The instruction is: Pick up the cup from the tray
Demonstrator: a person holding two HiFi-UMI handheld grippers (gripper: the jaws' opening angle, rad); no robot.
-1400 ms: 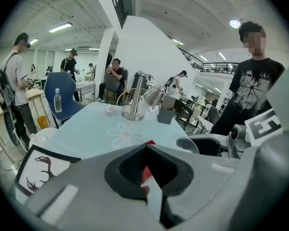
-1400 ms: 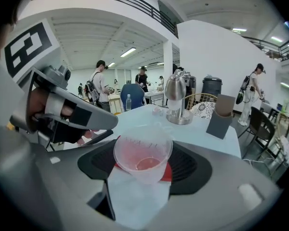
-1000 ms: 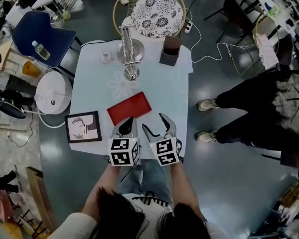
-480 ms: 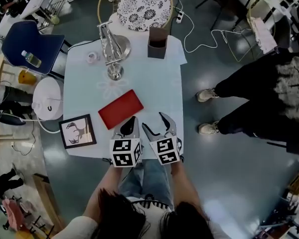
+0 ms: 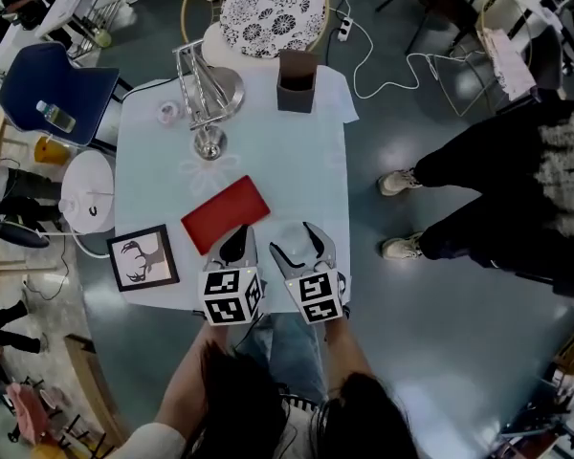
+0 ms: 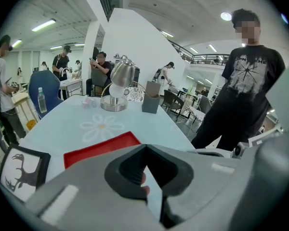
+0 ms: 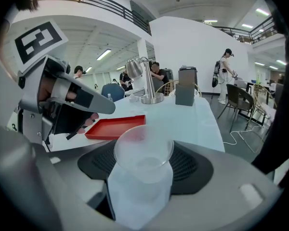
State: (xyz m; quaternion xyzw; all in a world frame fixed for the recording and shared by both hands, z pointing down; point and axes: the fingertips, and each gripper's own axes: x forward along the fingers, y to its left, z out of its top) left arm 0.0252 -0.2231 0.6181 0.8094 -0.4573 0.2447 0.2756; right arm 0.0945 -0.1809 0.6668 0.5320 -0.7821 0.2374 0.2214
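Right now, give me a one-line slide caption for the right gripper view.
Right tool grips a clear plastic cup, away from the red tray lying on the pale table beyond.

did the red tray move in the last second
No. The tray lies just as near the flower print as before; only the head view shifted.

Red tray [image 5: 226, 214], frosted white cup [image 7: 142, 177], pale blue table [image 5: 306, 185] with white daisy [image 5: 210, 172], black-and-white floral cushion [image 5: 271, 12]

Even, bright light falls from ceiling lamps [image 6: 43, 24]. Both gripper views bend strongly and darken at the edges; close parts look blurred.
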